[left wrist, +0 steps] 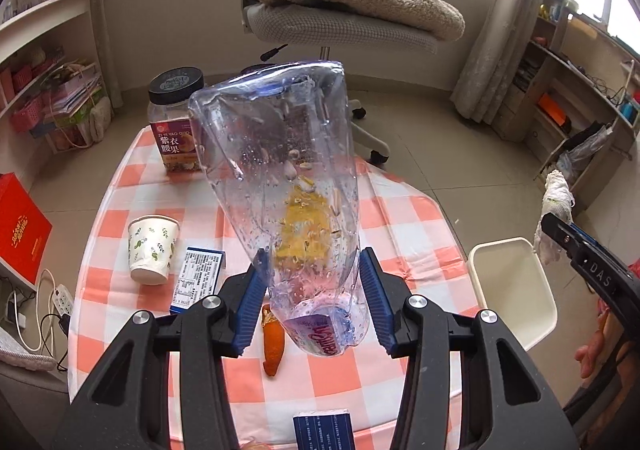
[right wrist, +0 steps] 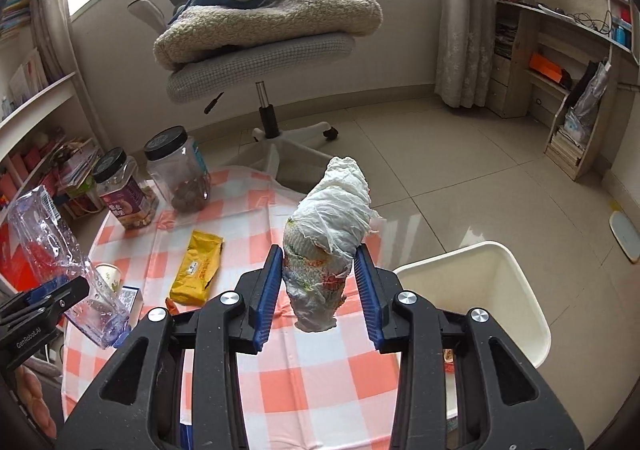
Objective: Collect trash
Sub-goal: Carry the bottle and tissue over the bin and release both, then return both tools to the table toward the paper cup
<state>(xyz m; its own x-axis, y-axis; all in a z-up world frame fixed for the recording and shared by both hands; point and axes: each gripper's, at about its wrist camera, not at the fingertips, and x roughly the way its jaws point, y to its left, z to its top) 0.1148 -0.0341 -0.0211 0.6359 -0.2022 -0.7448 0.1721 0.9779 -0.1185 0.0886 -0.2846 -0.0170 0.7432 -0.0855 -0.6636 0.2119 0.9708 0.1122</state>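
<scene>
Left claw (left wrist: 314, 306) pinches crushed plastic bottle (left wrist: 280, 177) above checkered tabletop (left wrist: 320, 382) | right claw (right wrist: 318, 290) pinches wadded paper (right wrist: 328, 234) near tabletop edge | white bin (right wrist: 480, 290) beside tabletop, on the floor

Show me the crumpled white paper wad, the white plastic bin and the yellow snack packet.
Crumpled white paper wad (right wrist: 330, 234), right wrist view, middle.
White plastic bin (right wrist: 516, 270), right wrist view, rim.
Yellow snack packet (right wrist: 198, 268), right wrist view, centre.

Crushed clear plastic bottle (left wrist: 288, 201), wet inside, held tilted above checked tablecloth. Crumpled white tissue wad (right wrist: 328, 242), held upright. White rectangular bin (right wrist: 480, 290), beside table.
</scene>
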